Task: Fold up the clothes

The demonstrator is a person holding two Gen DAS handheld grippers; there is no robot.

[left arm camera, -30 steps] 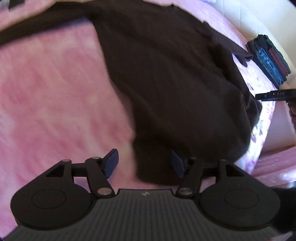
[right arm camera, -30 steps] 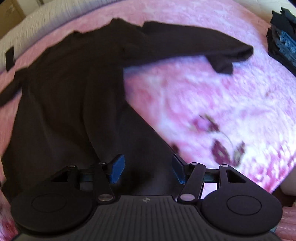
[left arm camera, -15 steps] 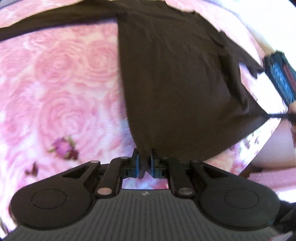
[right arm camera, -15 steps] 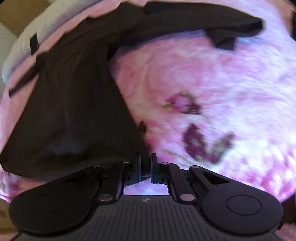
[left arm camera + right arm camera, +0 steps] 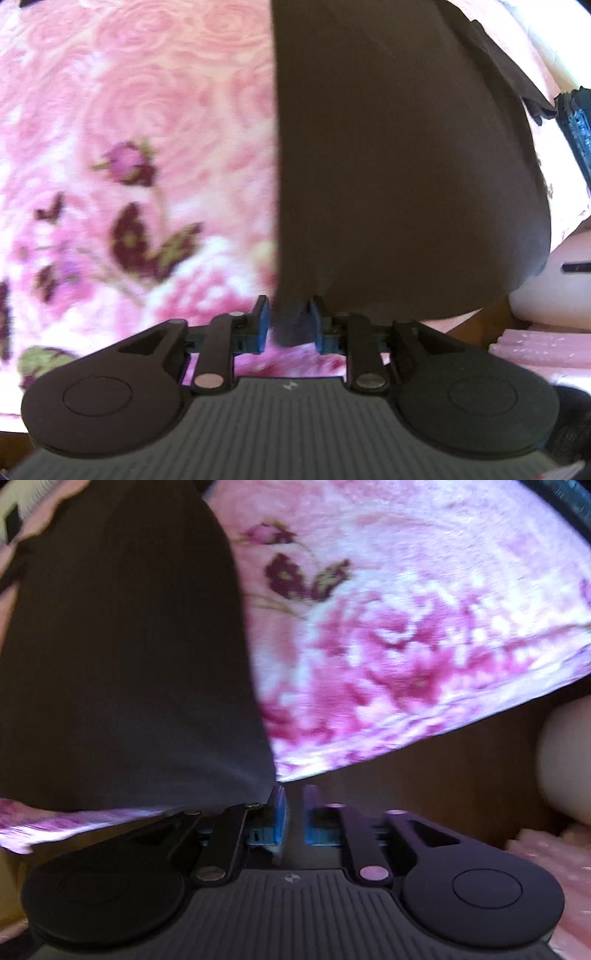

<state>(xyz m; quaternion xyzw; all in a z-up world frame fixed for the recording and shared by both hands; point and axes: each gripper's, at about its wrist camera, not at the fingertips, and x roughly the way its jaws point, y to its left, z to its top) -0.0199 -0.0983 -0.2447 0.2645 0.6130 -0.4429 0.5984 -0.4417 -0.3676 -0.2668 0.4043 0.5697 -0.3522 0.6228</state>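
Fabric of the dark brown knit garment [image 5: 399, 155] lies spread on the pink floral bedspread [image 5: 155, 122], its hem corner bunched between the left gripper [image 5: 289, 325]'s blue pads. The right gripper [image 5: 293, 814] shows a narrow gap; whether it pinches cloth is unclear. Both corners should lift level, hem taut.

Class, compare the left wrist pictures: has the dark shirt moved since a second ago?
Yes. The shirt has been dragged toward the near edge of the pink blanket; its hem now hangs past that edge, pinched in the left gripper.

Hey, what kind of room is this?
Probably a bedroom: a pink rose-print fleece blanket covers what looks like a bed, a dark brown long-sleeved garment lies on it, and folded dark clothes sit beside it.
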